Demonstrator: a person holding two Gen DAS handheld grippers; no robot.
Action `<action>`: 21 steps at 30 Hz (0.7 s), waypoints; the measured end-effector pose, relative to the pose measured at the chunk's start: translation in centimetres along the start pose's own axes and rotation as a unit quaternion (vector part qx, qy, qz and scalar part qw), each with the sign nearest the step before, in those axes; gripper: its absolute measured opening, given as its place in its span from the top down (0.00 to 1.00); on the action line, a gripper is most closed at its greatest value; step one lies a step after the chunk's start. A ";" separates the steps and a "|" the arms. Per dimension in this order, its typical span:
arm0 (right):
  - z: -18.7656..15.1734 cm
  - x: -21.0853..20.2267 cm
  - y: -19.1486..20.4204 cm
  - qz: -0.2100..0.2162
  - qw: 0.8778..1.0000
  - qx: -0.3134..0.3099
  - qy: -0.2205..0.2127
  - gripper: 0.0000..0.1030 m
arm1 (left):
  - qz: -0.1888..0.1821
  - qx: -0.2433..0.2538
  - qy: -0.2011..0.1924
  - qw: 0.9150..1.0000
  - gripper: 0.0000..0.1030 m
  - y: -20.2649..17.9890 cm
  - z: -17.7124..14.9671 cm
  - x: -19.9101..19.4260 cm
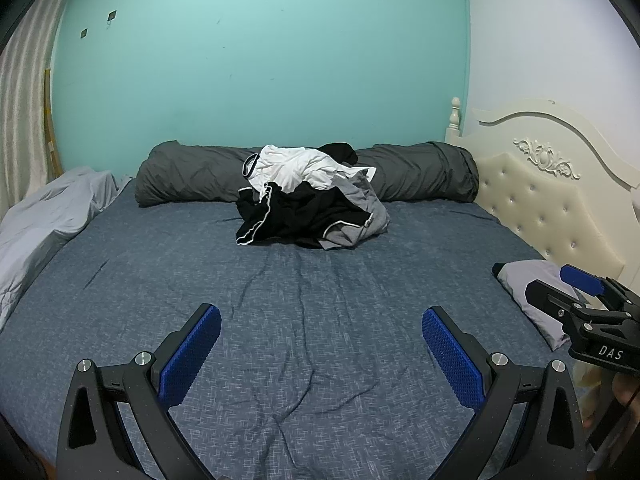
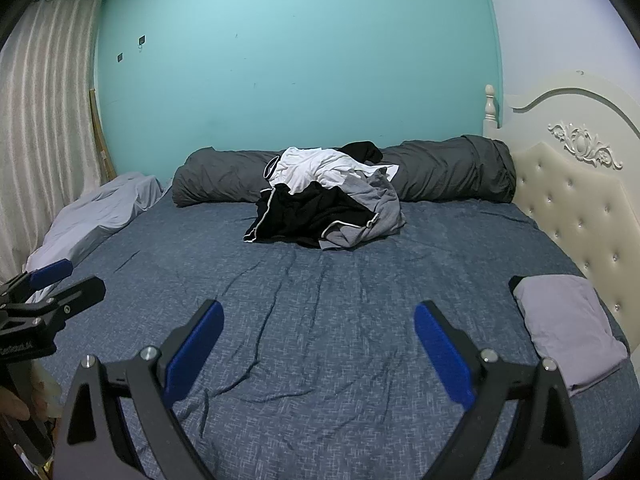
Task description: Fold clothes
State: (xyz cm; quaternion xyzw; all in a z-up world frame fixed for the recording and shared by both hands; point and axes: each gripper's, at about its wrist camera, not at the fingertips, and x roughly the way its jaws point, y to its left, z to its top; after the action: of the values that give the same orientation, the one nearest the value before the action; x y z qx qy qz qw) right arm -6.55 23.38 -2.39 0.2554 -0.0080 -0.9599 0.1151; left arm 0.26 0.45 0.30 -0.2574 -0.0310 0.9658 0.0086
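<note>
The pile of clothes (image 1: 312,196) sits at the far side of the bed (image 1: 304,320), heaped against a long dark grey bolster (image 1: 188,172) that runs along the green wall. A white shirt (image 1: 292,168) lies on top, a black garment with white trim (image 1: 288,216) spills toward the near side, and a grey piece (image 1: 368,208) hangs off the right of the heap. Nothing in the pile has been spread out yet, so the folding of it looks not yet begun.

One folded grey item (image 2: 568,328) already rests flat at the right edge of the bed, beside the cream padded headboard (image 2: 580,208). Whether it is a finished garment or a pillowcase is hard to tell from here.

The left gripper (image 1: 320,352) and the right gripper (image 2: 318,344) both hover low over the near part of the blue sheet, jaws spread wide and holding nothing. The pile lies straight ahead of both, well apart from them, with bare wrinkled sheet between. Its longer spread runs left to right, across the line of reach. In the left view it sits almost dead centre; in the right view it is slightly to the right of centre, so neither hand seems clearly nearer. A forward reach by either would meet the black garment's near edge first.

A pale crumpled blanket (image 1: 52,216) lies at the bed's left side, near a striped curtain (image 2: 44,120).
</note>
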 end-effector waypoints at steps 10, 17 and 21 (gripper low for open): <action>0.2 0.0 -0.2 -0.001 1.000 0.000 0.001 0.06 | 0.001 0.002 0.001 1.000 0.00 -0.1 0.2 0.0; 0.1 0.0 -0.4 -0.002 1.000 0.002 0.002 0.06 | -0.001 0.001 0.001 1.000 0.00 -0.1 0.1 0.0; 0.2 -0.1 -0.4 -0.002 1.000 0.002 0.001 0.06 | -0.001 0.001 0.001 1.000 0.00 -0.2 0.1 0.0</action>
State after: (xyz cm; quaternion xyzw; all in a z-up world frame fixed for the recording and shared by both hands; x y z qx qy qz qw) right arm -6.64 23.81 -2.23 0.2565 -0.0094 -0.9600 0.1123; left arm 0.16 0.63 0.43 -0.2582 -0.0302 0.9656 0.0096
